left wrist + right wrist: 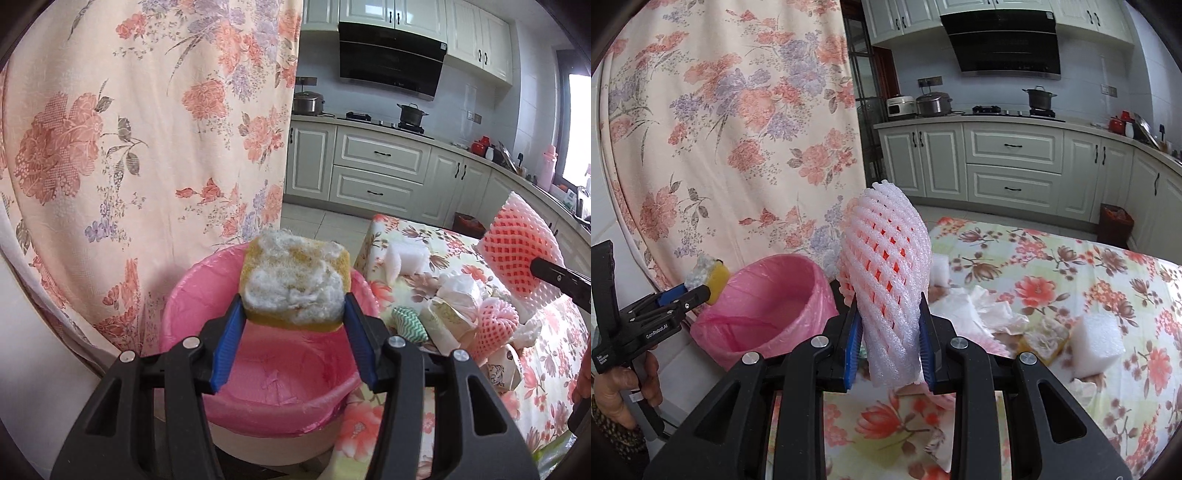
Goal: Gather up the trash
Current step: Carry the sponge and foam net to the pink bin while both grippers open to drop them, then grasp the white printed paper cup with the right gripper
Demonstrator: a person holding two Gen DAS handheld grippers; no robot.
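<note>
Holding a yellow sponge point(293, 284) above the pink-lined bin point(266, 373), your left gripper point(293, 314) has its jaws clamped on the sponge's sides. Your right gripper point(888, 332) has its jaws squeezed on a pink foam fruit net point(886, 280), raised over the floral worktop point(1089, 266) just beside the bin.
</note>
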